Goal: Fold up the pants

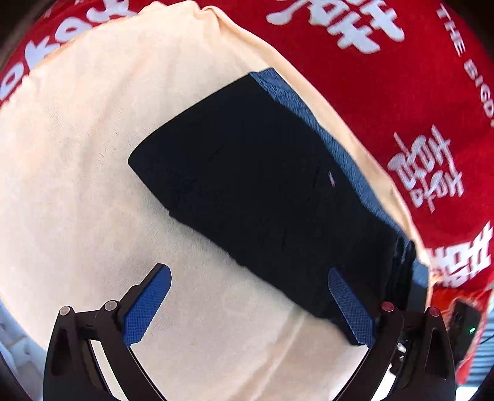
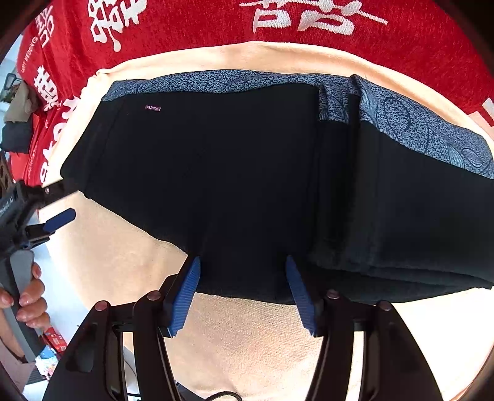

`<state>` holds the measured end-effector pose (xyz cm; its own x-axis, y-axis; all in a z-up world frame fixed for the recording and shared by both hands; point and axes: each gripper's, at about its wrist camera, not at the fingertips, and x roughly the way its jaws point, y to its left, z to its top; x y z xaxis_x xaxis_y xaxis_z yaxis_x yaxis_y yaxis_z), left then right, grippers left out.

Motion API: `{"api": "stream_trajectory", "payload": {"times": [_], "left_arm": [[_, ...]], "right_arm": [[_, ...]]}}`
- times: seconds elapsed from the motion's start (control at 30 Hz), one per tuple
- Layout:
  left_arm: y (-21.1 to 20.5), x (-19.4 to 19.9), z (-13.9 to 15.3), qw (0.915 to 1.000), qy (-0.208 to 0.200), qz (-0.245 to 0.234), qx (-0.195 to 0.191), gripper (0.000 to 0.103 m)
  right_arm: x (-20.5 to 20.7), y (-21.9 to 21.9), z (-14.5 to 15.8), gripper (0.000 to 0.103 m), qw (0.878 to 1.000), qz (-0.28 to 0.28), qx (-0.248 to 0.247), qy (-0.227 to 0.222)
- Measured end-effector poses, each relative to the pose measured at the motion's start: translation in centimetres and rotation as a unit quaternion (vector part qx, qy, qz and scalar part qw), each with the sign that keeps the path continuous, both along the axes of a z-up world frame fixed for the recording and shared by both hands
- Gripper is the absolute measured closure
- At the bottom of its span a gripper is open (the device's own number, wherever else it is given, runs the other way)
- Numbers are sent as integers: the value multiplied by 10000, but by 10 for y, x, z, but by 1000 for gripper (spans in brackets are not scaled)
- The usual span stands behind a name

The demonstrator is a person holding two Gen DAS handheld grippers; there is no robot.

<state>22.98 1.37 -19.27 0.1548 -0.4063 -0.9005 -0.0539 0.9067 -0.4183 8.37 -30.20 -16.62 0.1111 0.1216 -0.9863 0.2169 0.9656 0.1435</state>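
The black pants (image 1: 256,185) lie folded into a flat rectangle on a cream cloth (image 1: 77,160), with a blue patterned band (image 1: 308,114) along the far edge. In the right wrist view the pants (image 2: 231,172) fill the middle, with a small "FASHION" label (image 2: 152,108) and the patterned band (image 2: 395,117). My left gripper (image 1: 250,271) is open and empty above the near edge of the pants. My right gripper (image 2: 242,262) is open, its jaws apart over the near hem, holding nothing. The left gripper (image 2: 58,217) also shows at the left edge of the right wrist view.
A red cloth with white characters (image 1: 386,61) covers the surface beyond the cream cloth, and it also shows in the right wrist view (image 2: 200,24). A hand (image 2: 27,296) holds the left gripper's handle. Clutter lies on the floor at lower left (image 2: 49,348).
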Motion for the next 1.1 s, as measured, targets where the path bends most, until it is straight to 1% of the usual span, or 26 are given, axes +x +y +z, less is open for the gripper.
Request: {"api": "stream_trajectory", "payload": {"times": [0.07, 0.1, 0.13, 0.17, 0.2, 0.3, 0.37, 0.47, 0.53, 0.57, 0.6, 0.63, 0.67, 0.7, 0.77, 0.8, 0.83, 0.87, 0.9, 0.93, 0.97, 1.03, 1.07, 1.1], "left_arm": [[10, 4, -7, 9992, 21, 177, -357, 1], [15, 6, -13, 9972, 55, 285, -693, 1], [16, 8, -16, 9948, 69, 388, -939, 1], [11, 5, -19, 9929, 32, 476, -1086, 1], [14, 7, -20, 9900, -32, 558, -1293, 1], [21, 9, -22, 9827, -56, 682, -1719, 1], [21, 14, -23, 9807, -56, 686, -1831, 1], [6, 25, -21, 9811, -41, 695, -1806, 1], [-1, 33, -14, 9805, -146, 659, -1844, 1], [-8, 37, -12, 9825, -255, 568, -1755, 1], [-15, 41, -14, 9859, -252, 503, -1574, 1], [-21, 46, -22, 9901, -121, 464, -1317, 1], [-24, 47, -26, 9913, -66, 472, -1224, 1], [-26, 47, -25, 9911, -185, 563, -1194, 1], [-32, 48, -22, 9929, -216, 587, -1008, 1], [-35, 47, -19, 9943, -265, 631, -817, 8], [-38, 45, -16, 9955, -323, 662, -590, 18], [-41, 44, -12, 9968, -385, 617, -337, 26], [-46, 43, -8, 9976, -487, 492, 37, 47], [-53, 42, -6, 9970, -581, 291, 415, 62], [-61, 41, -1, 9946, -727, 36, 734, 64], [-82, 31, 13, 9821, -1237, -573, 1302, 64], [-95, 23, 20, 9712, -1522, -897, 1602, 64], [-110, 12, 27, 9550, -1861, -1262, 1936, 64]], "right_arm": [[0, 0, -1, 40, 10000, 16, -17, -6], [0, 1, -1, 40, 10000, 28, -24, -13], [0, 1, -1, 40, 10000, 36, -28, -19], [0, 1, -1, 40, 10000, 45, -26, -27], [0, 1, -2, 40, 10000, 43, -21, -35], [-1, 0, -2, 40, 10000, 32, -15, -79], [-1, 1, -3, 40, 9999, 29, -24, -97], [-2, 1, -3, 40, 9999, 14, -31, -118], [-3, 1, -3, 40, 9999, -19, -17, -137], [-2, 1, -3, 40, 9999, -26, -13, -139], [-2, 1, -4, 40, 9999, -21, -14, -130], [-1, 2, -4, 39, 9999, -10, -14, -116], [0, 2, -4, 39, 9999, 4, -8, -106], [0, 2, -4, 38, 10000, 14, 8, -95], [2, 1, -2, 38, 10000, 31, 57, -54], [4, 0, 0, 38, 9999, 32, 114, -20], [6, -3, 3, 38, 9998, 26, 186, 3], [8, -6, 7, 38, 9996, -3, 274, 14], [10, -11, 12, 38, 9993, -66, 358, -8], [11, -14, 18, 38, 9990, -132, 434, -54], [15, -19, 26, 38, 9984, -180, 531, -105], [29, -28, 41, 37, 9967, -211, 756, -187], [37, -30, 48, 36, 9959, -202, 857, -207], [49, -31, 55, 33, 9947, -170, 985, -232]]}}
